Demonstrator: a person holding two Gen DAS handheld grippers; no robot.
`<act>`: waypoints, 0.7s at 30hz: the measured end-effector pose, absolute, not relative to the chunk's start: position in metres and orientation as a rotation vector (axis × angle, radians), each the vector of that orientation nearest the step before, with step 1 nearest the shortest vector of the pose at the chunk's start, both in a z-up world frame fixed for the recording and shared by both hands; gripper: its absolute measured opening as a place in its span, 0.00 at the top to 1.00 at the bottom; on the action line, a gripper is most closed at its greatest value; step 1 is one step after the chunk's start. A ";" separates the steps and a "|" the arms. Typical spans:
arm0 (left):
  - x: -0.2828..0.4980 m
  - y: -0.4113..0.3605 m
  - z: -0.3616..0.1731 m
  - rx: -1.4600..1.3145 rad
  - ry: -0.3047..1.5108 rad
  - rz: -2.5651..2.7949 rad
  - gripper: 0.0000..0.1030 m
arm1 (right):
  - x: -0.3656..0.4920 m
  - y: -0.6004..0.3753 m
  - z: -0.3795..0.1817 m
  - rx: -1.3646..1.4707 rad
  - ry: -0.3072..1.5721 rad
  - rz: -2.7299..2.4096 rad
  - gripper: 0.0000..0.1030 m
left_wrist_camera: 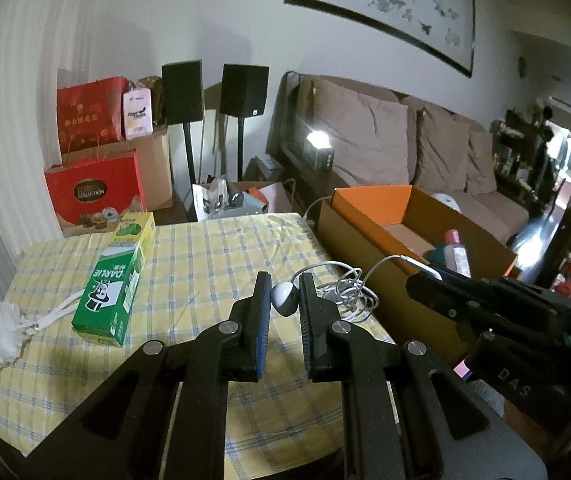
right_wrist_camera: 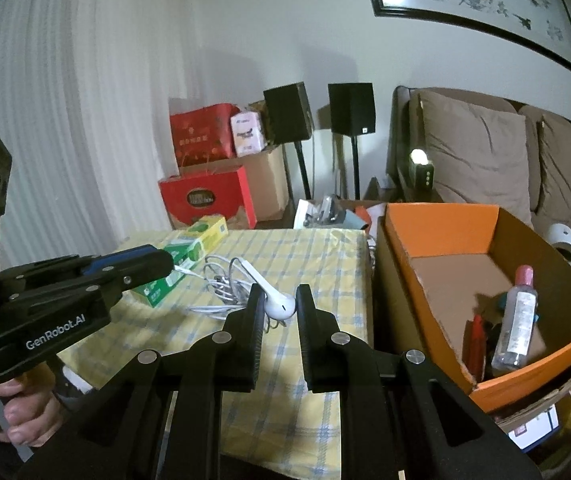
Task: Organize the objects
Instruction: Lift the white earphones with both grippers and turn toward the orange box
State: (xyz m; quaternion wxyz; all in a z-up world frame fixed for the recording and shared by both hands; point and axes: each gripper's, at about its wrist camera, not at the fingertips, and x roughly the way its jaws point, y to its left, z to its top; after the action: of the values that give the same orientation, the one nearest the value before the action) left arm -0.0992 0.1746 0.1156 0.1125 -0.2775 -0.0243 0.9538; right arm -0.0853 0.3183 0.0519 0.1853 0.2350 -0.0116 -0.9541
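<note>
Pinching one white earbud each, the left gripper and right gripper were nearly closed; the cardboard box beside the table's right edge held a clear bottle.

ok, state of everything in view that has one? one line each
left gripper: jaws shut on first earbud
right gripper: jaws shut on second earbud
earphone cable: tangled in a loose coil
toothpaste box: closed, lying flat on the table
cardboard box: open at the top, partly filled
clear bottle: capped, lying tilted inside the cardboard box
</note>
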 end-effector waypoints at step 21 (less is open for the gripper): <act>-0.073 0.180 0.150 -0.656 -0.037 2.837 0.88 | -0.065 0.326 0.084 0.544 0.016 -2.707 0.86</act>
State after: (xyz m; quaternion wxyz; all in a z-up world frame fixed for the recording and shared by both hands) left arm -0.0733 0.1804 0.1497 0.1145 -0.2238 -0.0127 0.9678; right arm -0.0654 0.3258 0.0840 0.1890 0.1935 0.0058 -0.9627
